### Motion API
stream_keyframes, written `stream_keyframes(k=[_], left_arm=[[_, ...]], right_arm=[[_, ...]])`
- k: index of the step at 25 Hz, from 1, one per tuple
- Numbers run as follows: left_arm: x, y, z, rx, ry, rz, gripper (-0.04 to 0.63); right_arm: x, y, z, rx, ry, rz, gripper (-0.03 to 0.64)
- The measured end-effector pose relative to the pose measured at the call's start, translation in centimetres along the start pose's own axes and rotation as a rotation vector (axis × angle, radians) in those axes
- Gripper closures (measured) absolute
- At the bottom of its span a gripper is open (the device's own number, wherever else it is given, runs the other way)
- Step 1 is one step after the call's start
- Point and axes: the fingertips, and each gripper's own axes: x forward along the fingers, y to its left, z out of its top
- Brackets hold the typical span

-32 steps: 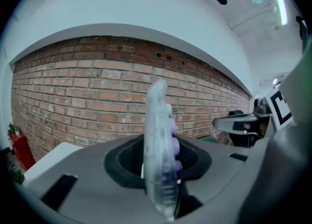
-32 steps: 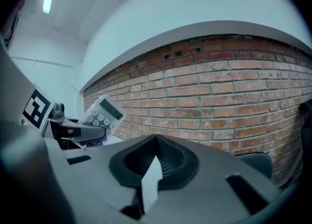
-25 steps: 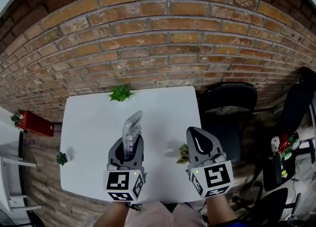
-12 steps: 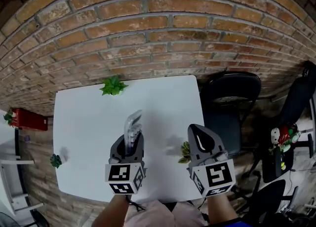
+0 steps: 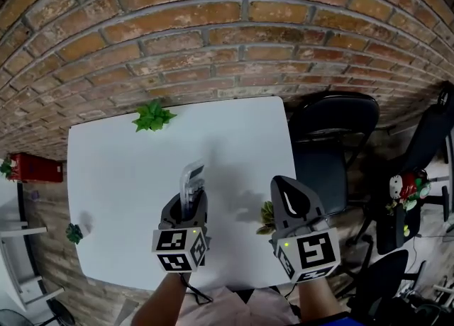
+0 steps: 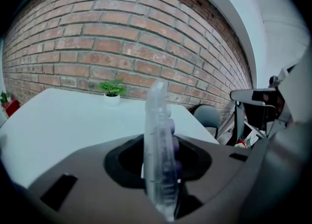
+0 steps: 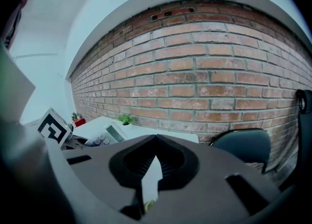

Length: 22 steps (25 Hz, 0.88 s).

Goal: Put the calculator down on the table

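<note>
- white rectangular surface [image 5: 120,176]: set against a red brick wall [image 5: 213,34] that runs along its 12 o'clock edge.
- left tool [image 5: 187,203]: grey, with a black-and-white marker cube at the back, held over the surface's 6 o'clock part and pointing toward 12 o'clock. its jaws are clamped on the calculator, as its own view [image 6: 158,174] shows.
- clear-cased calculator with purple keys [image 5: 191,181]: stands on edge between the left tool's jaws, its long side rising out of them and tilted toward the wall. it is carried in the tool and not lying on the surface. the left gripper view shows its narrow clear edge with the keys to the right [image 6: 157,135]. the right gripper view shows its pale display and key face at 9 o'clock [image 7: 105,134].
- right tool [image 5: 284,191]: same build, near the surface's 4 o'clock edge, jaws brought together to a point with nothing between them [image 7: 156,140].
- small green potted plant in a white pot [image 5: 152,115]: at the 11 o'clock edge, near the wall.
- second small green plant [image 5: 267,217]: at 4 o'clock, just beside the right tool.
- third small green plant [image 5: 73,232]: at the 8 o'clock edge.
- black chair [image 5: 333,140]: off the surface at 2 o'clock.
</note>
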Motion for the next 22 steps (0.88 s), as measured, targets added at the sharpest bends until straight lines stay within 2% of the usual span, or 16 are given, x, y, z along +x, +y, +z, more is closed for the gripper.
stream_keyframes(k=[11,16,22], left_arm=[[1.8,1.3,-2.3,-0.083,0.065,-0.020,0.456],[2.2,1.7,-2.3,-0.152,0.079,-0.057,0.456],[2.7,2.8,-2.8,-0.203,0.113,-0.053,0.431]], right_arm=[[1.1,0.2,-1.2,0.012,0.033,-0.001,0.615],[1.5,0.5,-1.4,0.015,0.039,-0.002,0.615],[1.6,0.9,-1.3,0.013,0.041,-0.003,0.615]])
